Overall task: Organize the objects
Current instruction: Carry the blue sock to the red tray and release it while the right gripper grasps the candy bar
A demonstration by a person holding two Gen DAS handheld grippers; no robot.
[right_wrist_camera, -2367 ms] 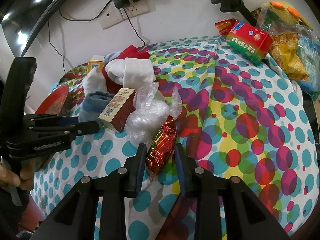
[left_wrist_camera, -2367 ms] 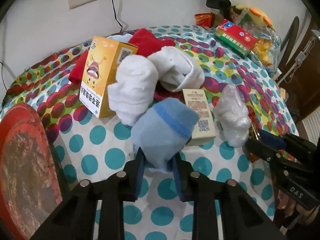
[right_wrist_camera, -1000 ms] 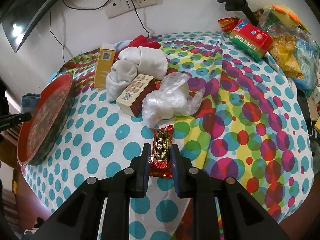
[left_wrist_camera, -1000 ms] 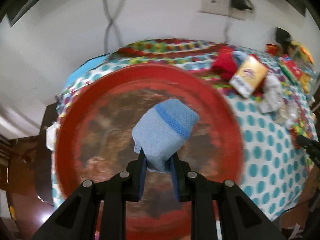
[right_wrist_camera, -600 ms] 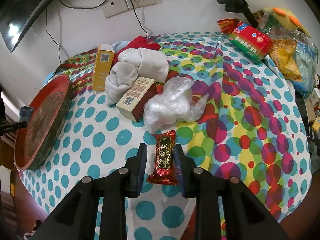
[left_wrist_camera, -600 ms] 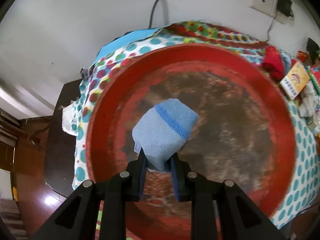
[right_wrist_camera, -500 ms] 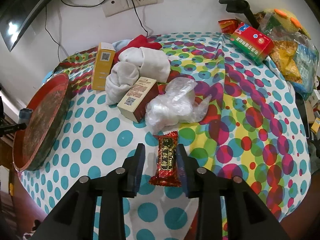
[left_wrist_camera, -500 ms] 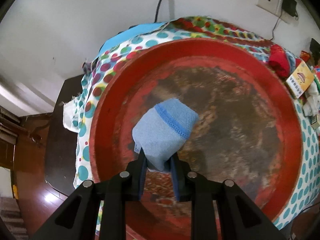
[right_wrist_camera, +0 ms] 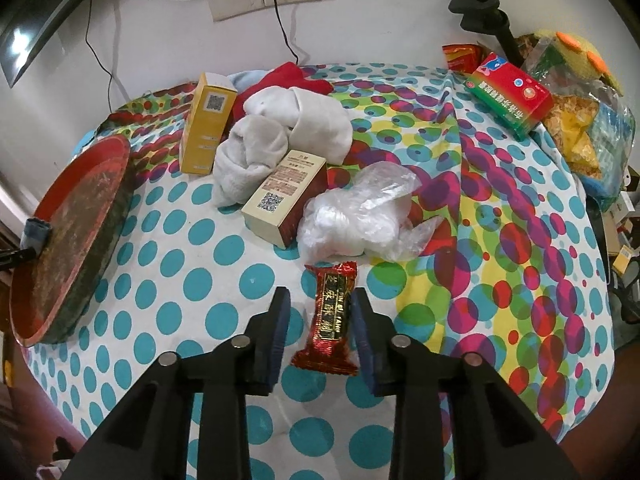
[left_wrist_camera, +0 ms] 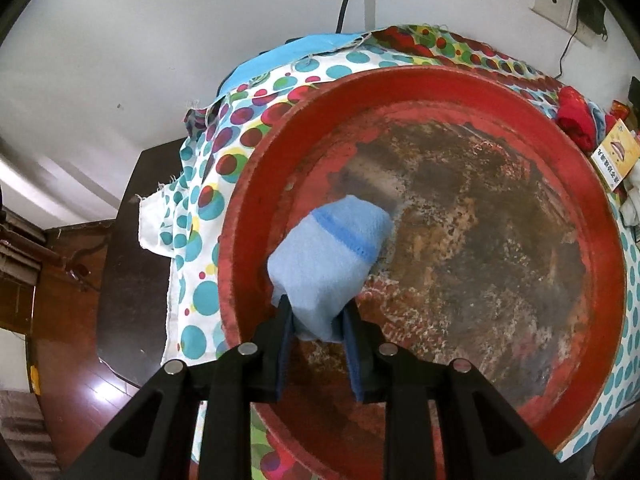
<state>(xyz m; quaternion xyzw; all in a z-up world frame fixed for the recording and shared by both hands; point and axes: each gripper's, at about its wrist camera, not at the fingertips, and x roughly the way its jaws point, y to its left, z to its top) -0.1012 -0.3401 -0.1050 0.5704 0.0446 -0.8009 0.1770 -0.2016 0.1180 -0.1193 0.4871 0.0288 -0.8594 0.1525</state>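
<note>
Across the whole scene spreads a polka-dot tablecloth [right_wrist_camera: 168, 264], its teal, red and purple spots covering the table. Next in size, a round red tray [left_wrist_camera: 592, 240] with a worn brown centre sits at the left edge of the cloth; in the right wrist view it appears as a tilted disc [right_wrist_camera: 64, 248] well apart from the clutter. A heap of white socks [right_wrist_camera: 280, 136] lies near the middle of the table, with a red cloth [right_wrist_camera: 288, 74] behind it and a yellow box [right_wrist_camera: 206, 120] standing upright just beside it. A crumpled clear plastic bag [right_wrist_camera: 360, 216] rests against a beige box [right_wrist_camera: 284, 196] with a QR code. A red and green box [right_wrist_camera: 508, 94] lies at the far right.

Over the tray, the left gripper [left_wrist_camera: 318, 344] pinches the lower end of a rolled blue sock [left_wrist_camera: 328, 256], whose banded end points toward the tray's centre; whether the sock touches the tray cannot be told. The right gripper [right_wrist_camera: 318, 328] has its fingers spread, standing either side of a red snack wrapper [right_wrist_camera: 330, 320] lying flat on the cloth; the right-hand finger is close against the wrapper's edge, the left one clear of it.
</note>
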